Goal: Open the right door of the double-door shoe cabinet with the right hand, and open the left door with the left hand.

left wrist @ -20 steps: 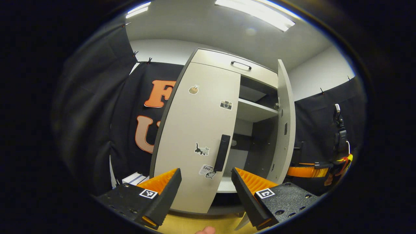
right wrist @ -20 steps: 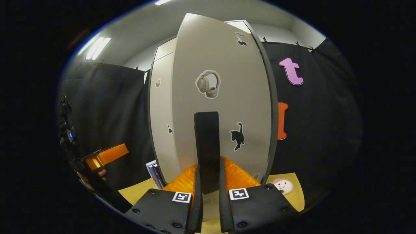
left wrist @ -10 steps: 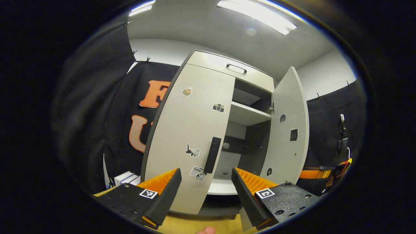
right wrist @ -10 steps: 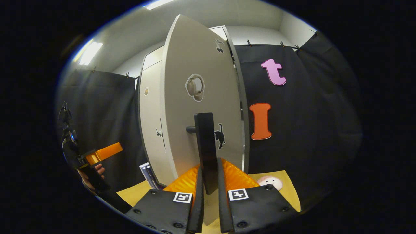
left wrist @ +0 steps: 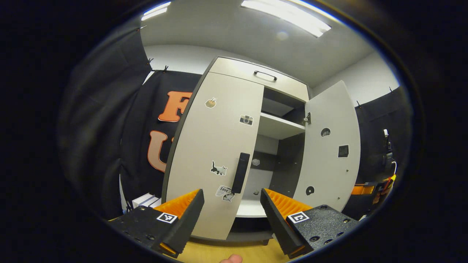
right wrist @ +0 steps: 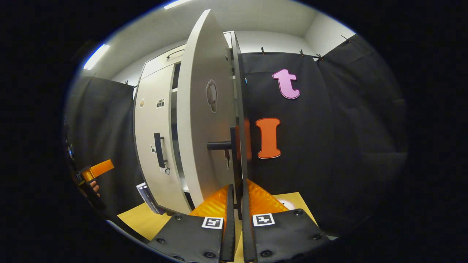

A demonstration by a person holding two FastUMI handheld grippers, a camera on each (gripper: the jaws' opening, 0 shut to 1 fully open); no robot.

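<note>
The pale grey shoe cabinet stands ahead. Its right door (left wrist: 329, 146) hangs swung wide open, showing shelves (left wrist: 279, 126) inside. The left door (left wrist: 215, 146) is closed, with stickers and a black vertical handle (left wrist: 240, 173). My left gripper (left wrist: 232, 204) is open a short way in front of that handle, touching nothing. In the right gripper view the right door (right wrist: 204, 120) appears nearly edge-on, and my right gripper (right wrist: 237, 202) is shut on its black handle (right wrist: 236, 160). The right gripper's orange finger (left wrist: 362, 190) peeks from behind the open door in the left gripper view.
The cabinet rests on a yellow floor (right wrist: 146, 221). Books (left wrist: 146, 200) lie by its lower left corner. A small round face toy (right wrist: 283, 202) lies on the floor behind my right gripper. A drawer with a handle (left wrist: 265, 75) tops the cabinet. The other gripper (right wrist: 93, 171), held by a hand, appears far left.
My right gripper has pulled the right door further open, from about edge-on to wide open in the left gripper view. The left gripper has stayed open, nearly still before the left handle.
</note>
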